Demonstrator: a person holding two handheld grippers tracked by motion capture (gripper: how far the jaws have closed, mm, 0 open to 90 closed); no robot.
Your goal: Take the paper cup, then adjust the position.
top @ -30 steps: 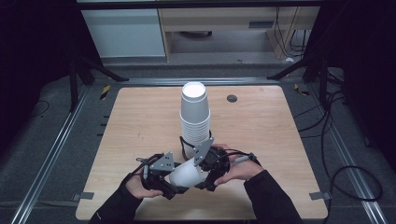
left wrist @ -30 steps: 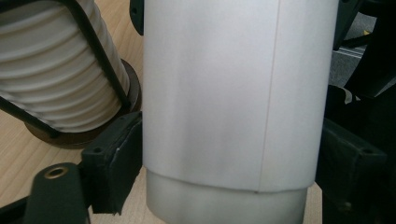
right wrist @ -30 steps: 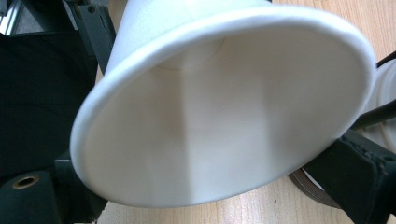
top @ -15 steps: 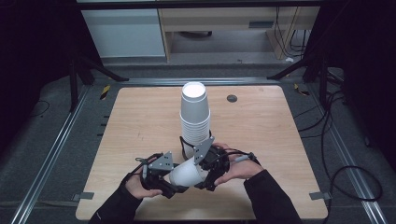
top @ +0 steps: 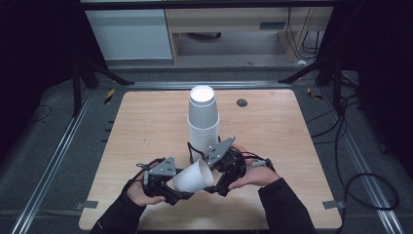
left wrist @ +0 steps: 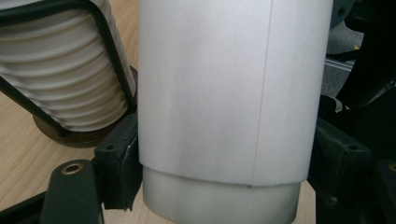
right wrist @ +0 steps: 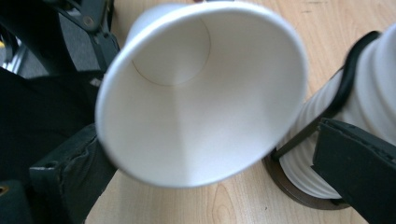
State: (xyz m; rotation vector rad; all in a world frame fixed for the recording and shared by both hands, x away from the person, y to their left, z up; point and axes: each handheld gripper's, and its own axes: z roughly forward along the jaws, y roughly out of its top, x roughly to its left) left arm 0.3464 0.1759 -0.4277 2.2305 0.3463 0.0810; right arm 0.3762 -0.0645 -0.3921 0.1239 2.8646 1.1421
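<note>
A single white paper cup [top: 193, 176] lies sideways just above the wooden table [top: 146, 122], its base toward my left hand. My left gripper [top: 176, 187] is shut on the cup's wall; in the left gripper view both pads [left wrist: 119, 161] press against the cup [left wrist: 224, 93]. My right gripper [top: 212, 178] faces the cup's open mouth [right wrist: 196, 93]. Its jaws have just been opening and now stand wide on either side of the rim, the right pad [right wrist: 359, 163] well clear of it. Right behind stands a tall stack of upside-down white cups [top: 203, 122].
A black wire holder [top: 191, 148] on a dark round base [right wrist: 299, 189] hugs the stack's lower part. A small dark disc [top: 242, 103] lies near the table's far edge. Metal rails and cables run along the floor on both sides.
Both hands and the cup stay where they were. The right gripper's jaws look a little wider around the cup's mouth.
</note>
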